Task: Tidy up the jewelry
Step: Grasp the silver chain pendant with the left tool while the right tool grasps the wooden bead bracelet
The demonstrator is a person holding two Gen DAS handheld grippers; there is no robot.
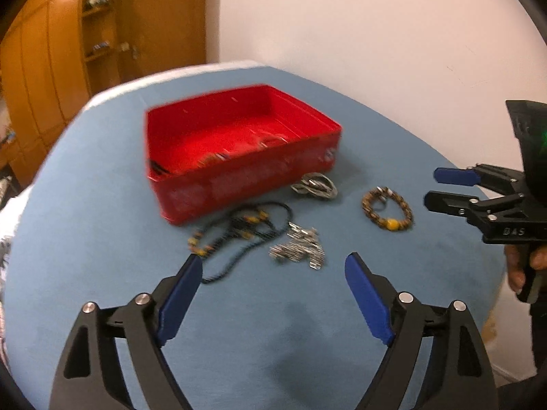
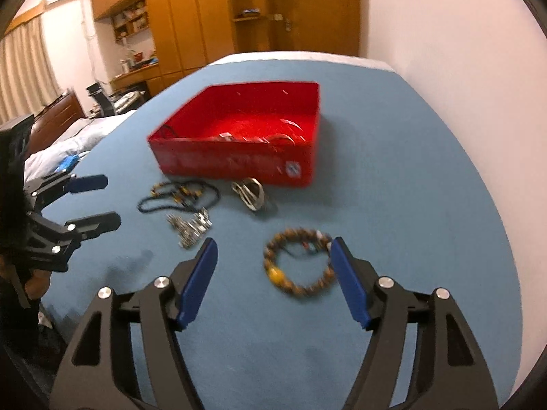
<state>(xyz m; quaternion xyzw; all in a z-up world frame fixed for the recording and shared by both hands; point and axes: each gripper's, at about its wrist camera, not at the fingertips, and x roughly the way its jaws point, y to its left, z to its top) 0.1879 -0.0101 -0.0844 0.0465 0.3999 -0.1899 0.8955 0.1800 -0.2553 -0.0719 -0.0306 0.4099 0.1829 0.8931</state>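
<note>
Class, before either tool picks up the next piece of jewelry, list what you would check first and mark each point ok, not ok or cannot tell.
1. Left tool open, nothing held: ok.
2. Right tool open, nothing held: ok.
3. Beaded bracelet lies between the right tool's fingers: ok.
4. Black cord necklace and silver chain bracelet apart: cannot tell, they look to overlap.
5. Red box open with room inside: ok.
6. Silver bangles clear of the box wall: cannot tell.

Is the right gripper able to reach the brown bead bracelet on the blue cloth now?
Probably yes. The right gripper is open, and the bead bracelet lies flat just ahead, between its fingers. Nothing lies over it; the silver bangles lie farther off.
</note>
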